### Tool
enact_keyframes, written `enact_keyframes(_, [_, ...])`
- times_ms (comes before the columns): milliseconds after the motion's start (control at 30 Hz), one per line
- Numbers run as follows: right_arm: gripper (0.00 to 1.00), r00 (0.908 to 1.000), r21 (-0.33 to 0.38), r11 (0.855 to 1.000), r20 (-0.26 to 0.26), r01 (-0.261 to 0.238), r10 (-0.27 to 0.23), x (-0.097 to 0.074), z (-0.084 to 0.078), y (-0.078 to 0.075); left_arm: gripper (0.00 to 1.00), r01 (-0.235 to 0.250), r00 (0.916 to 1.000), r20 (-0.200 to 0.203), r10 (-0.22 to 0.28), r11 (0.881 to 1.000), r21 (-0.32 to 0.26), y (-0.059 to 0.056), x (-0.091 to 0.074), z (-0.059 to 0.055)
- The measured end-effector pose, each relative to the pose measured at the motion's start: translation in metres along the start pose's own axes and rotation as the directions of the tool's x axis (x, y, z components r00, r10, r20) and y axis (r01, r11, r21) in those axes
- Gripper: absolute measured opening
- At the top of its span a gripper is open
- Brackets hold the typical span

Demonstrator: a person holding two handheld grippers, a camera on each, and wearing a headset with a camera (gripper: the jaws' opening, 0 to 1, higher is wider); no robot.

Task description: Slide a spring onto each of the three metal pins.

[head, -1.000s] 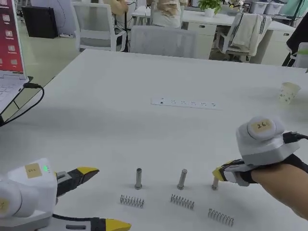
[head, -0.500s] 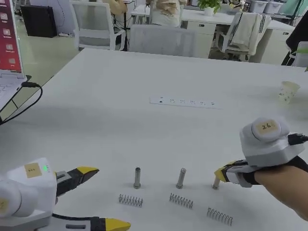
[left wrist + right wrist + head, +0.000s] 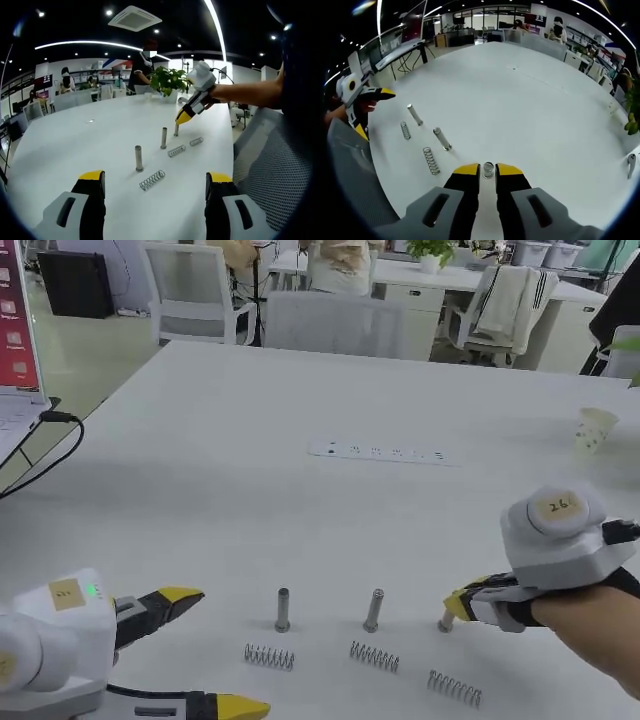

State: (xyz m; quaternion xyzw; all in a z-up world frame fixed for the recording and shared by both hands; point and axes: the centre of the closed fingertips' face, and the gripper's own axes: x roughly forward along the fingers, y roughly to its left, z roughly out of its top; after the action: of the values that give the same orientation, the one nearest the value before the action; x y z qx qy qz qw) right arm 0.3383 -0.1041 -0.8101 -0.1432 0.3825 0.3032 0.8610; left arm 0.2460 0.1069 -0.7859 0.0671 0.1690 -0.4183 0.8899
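Since each pin must stand steady to take a spring, the right gripper (image 3: 452, 608) straddles the right pin (image 3: 488, 170).
All three pins stand upright on the bench (image 3: 300, 500), and a spring lies flat just in front of each: the left spring (image 3: 269, 657) before the left pin (image 3: 283, 609), the middle spring (image 3: 374, 656) before the middle pin (image 3: 374, 610), the right spring (image 3: 454, 689) nearest the right pin. None is threaded yet. In the right gripper view that pin's top sits between the yellow fingers (image 3: 468, 170), nearly closed around it; whether they pinch it I cannot tell. The left gripper (image 3: 155, 179) hovers over the bench's near left, fingers spread wide and empty, apart from the left pin, likely waiting to fetch a spring.
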Motion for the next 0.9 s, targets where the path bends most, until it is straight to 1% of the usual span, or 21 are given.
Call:
enact_keyframes(200, [0.12, 1.0, -0.005, 1.0, 0.005, 0.008, -0.008, -0.007, -0.003, -0.003, 0.79, 0.005, 1.0, -0.001, -0.005, 1.0, 0.002, -0.001, 0.001, 0.0])
enact_keyframes(467, [0.12, 1.0, -0.023, 1.0, 0.008, 0.004, -0.004, -0.017, -0.008, -0.001, 0.79, 0.014, 0.9999, -0.001, -0.014, 1.0, 0.006, -0.002, 0.002, 0.001])
enact_keyframes(567, [0.12, 0.9999, -0.042, 0.999, 0.003, -0.015, 0.015, -0.02, -0.013, 0.004, 0.79, 0.014, 0.9999, -0.002, -0.014, 1.0, 0.008, -0.001, 0.002, 0.001])
enact_keyframes(633, [0.12, 0.9995, -0.039, 0.999, 0.008, -0.031, 0.031, -0.023, -0.014, 0.007, 0.79, 0.014, 0.9999, -0.001, -0.014, 1.0, 0.007, -0.001, 0.002, 0.001])
enact_keyframes(767, [0.13, 0.9989, -0.055, 0.997, 0.003, -0.046, 0.046, -0.026, -0.019, 0.01, 0.79, 0.014, 0.9999, -0.003, -0.014, 1.0, 0.007, 0.0, 0.001, 0.0])
enact_keyframes(833, [0.13, 0.9981, -0.077, 0.995, -0.002, -0.062, 0.062, -0.027, -0.023, 0.014, 0.78, 0.014, 0.9999, -0.005, -0.014, 1.0, 0.008, 0.0, 0.002, 0.0])
enact_keyframes(900, [0.14, 0.9962, -0.087, 0.992, -0.011, -0.087, 0.087, -0.027, -0.028, 0.019, 0.78, 0.015, 0.9999, -0.005, -0.015, 1.0, 0.007, -0.001, 0.002, 0.0])
